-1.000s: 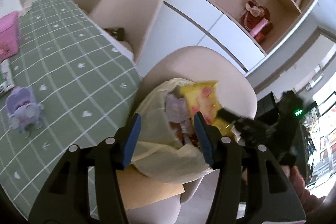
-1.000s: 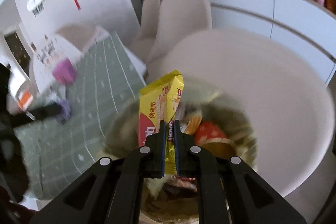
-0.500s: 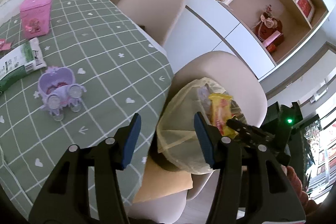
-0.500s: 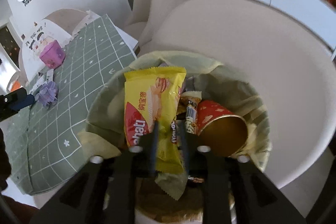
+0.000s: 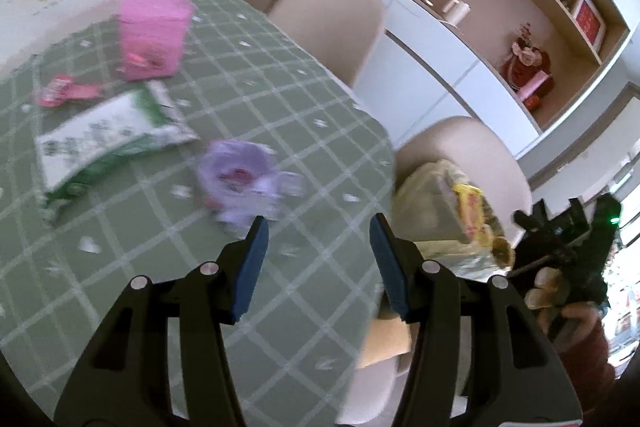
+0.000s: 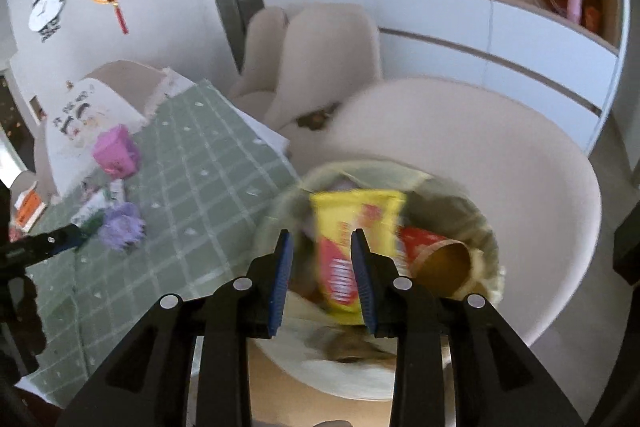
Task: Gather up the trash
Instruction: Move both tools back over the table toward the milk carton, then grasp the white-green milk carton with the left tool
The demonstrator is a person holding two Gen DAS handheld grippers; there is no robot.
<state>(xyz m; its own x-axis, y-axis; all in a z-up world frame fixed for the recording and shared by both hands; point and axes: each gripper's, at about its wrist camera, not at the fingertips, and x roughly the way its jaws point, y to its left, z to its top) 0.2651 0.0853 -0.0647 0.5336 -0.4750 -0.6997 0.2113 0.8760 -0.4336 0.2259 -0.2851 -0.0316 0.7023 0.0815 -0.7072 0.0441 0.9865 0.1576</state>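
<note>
In the left wrist view the left gripper (image 5: 317, 251) hangs wide and empty over the green checked table (image 5: 240, 99), while in the right wrist view the right gripper (image 6: 322, 269), jaws just parted, hovers over the yellow snack wrapper (image 6: 352, 227) lying in the trash bag (image 6: 476, 223) on the chair (image 6: 520, 163)

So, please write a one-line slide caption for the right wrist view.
Open right gripper above the trash bag, yellow snack wrapper lying inside.

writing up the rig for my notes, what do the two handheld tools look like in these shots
Both match: the left tool and right tool have glossy black angular plastic arms with triangular cut-outs, round silver rivets at the joints, and flat blue pads on the inner faces of the fingers. Seen from the left wrist view, the right tool's black body carries a small green light, and the person's sleeve is dark red.
</note>
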